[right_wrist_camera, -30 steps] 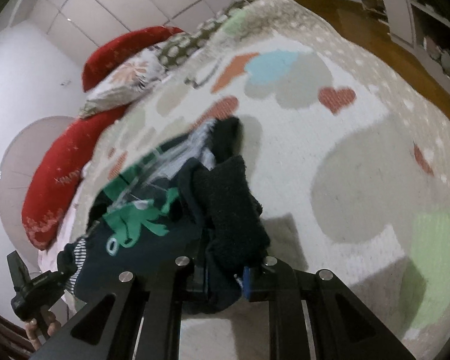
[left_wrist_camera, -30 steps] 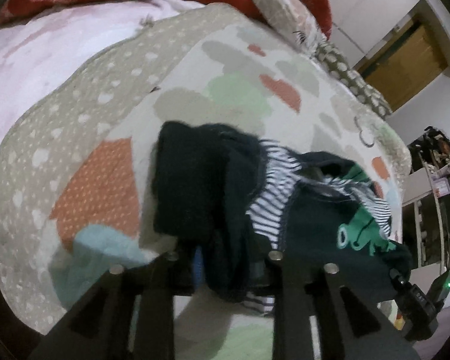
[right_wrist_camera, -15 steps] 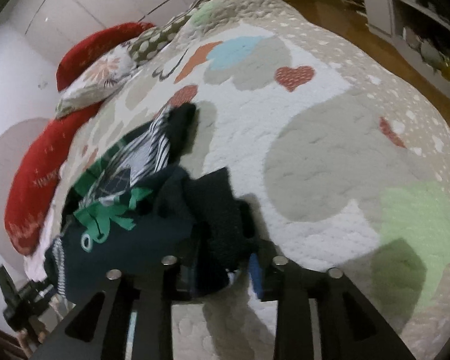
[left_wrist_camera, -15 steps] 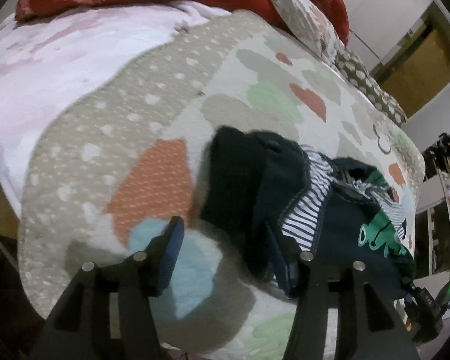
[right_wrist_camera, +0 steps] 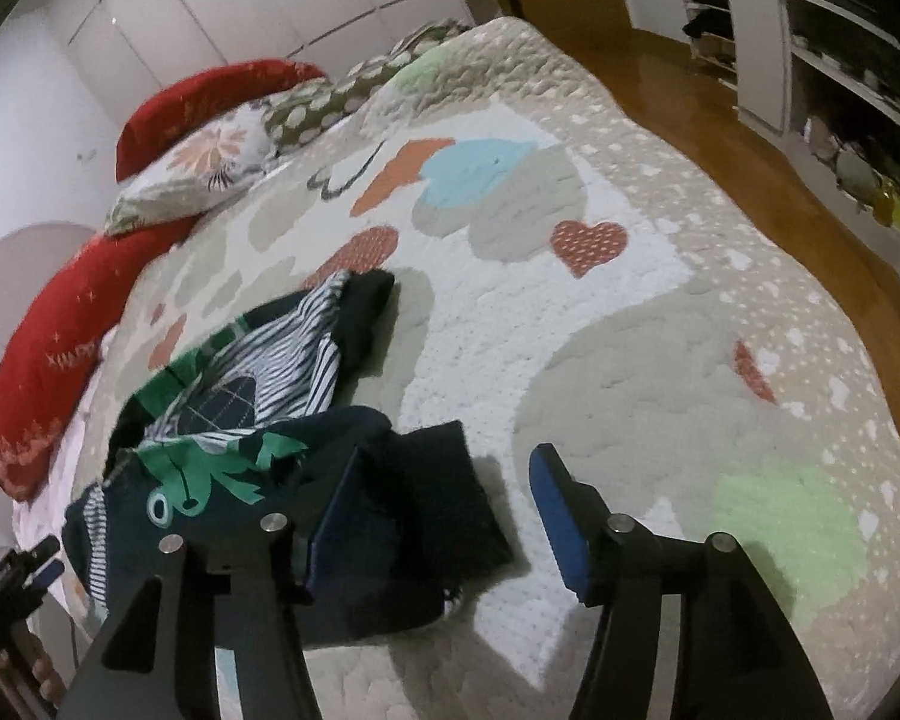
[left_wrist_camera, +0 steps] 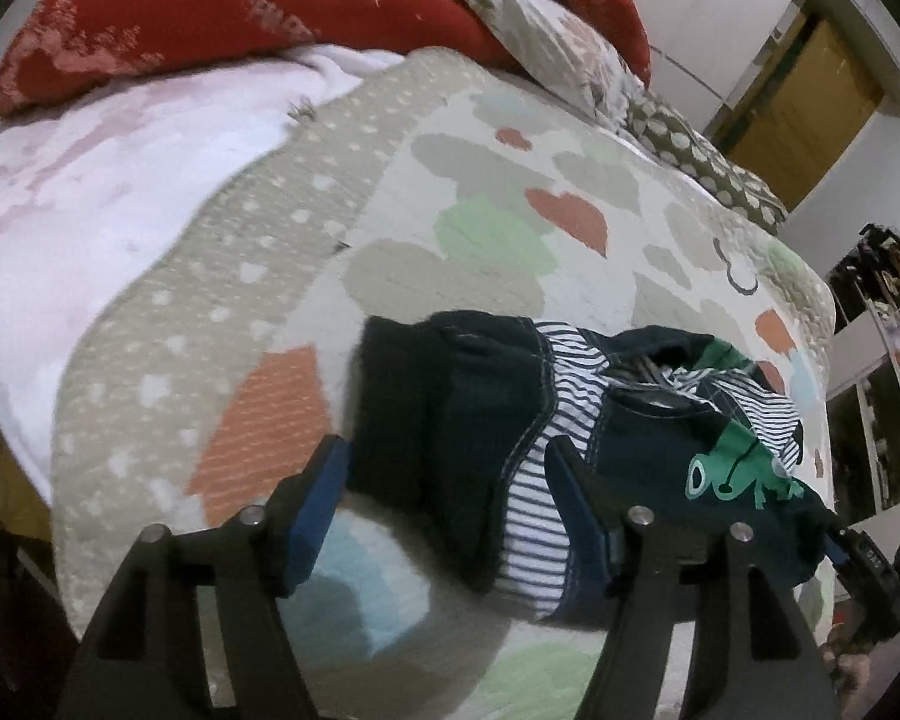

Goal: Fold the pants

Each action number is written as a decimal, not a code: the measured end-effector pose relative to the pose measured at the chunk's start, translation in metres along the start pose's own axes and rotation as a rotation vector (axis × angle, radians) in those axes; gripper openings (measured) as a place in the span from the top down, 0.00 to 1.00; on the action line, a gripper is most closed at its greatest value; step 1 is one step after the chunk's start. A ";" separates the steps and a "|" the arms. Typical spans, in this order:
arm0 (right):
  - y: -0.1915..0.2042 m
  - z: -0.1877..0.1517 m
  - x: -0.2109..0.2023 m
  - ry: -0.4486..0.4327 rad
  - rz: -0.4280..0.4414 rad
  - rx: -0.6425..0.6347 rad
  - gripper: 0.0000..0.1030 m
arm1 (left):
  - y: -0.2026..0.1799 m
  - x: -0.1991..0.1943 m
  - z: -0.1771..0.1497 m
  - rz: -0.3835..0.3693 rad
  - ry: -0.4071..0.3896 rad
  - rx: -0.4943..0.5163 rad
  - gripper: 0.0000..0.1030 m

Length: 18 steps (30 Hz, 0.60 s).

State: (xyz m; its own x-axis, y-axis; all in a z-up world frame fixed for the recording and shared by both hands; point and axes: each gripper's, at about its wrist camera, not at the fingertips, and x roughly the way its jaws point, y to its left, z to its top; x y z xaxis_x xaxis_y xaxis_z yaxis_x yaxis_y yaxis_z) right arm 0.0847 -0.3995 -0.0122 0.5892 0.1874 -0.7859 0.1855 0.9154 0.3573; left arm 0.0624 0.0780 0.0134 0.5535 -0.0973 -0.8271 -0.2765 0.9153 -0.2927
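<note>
Both grippers' jaws are opening over the pants [left_wrist_camera: 450, 420]; red pillow [right_wrist_camera: 42, 360] lettering unreadable.

Pants [left_wrist_camera: 450, 408] soft matt cloth; quilt [right_wrist_camera: 630, 360] stitched, textured.

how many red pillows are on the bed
2: one long red pillow along the bed's left edge, another red pillow farther back behind the floral cushion. More may be hidden.

Left black two-finger gripper [left_wrist_camera: 450, 480] and right black two-finger gripper [right_wrist_camera: 444, 498]: both angled downward, blue-padded jaws opening, gripping nothing.
</note>
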 end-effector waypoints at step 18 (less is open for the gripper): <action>0.054 0.054 0.063 0.082 -0.062 -0.250 0.32 | -0.081 0.064 0.055 0.011 0.098 0.330 0.26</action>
State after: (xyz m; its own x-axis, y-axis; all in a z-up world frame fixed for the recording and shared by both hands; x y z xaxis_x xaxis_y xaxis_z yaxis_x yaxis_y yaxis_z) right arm 0.1741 -0.3575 -0.0151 0.5153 0.1471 -0.8443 0.0134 0.9836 0.1796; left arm 0.1636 0.0195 0.0109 0.4696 -0.1093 -0.8761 -0.0044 0.9920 -0.1261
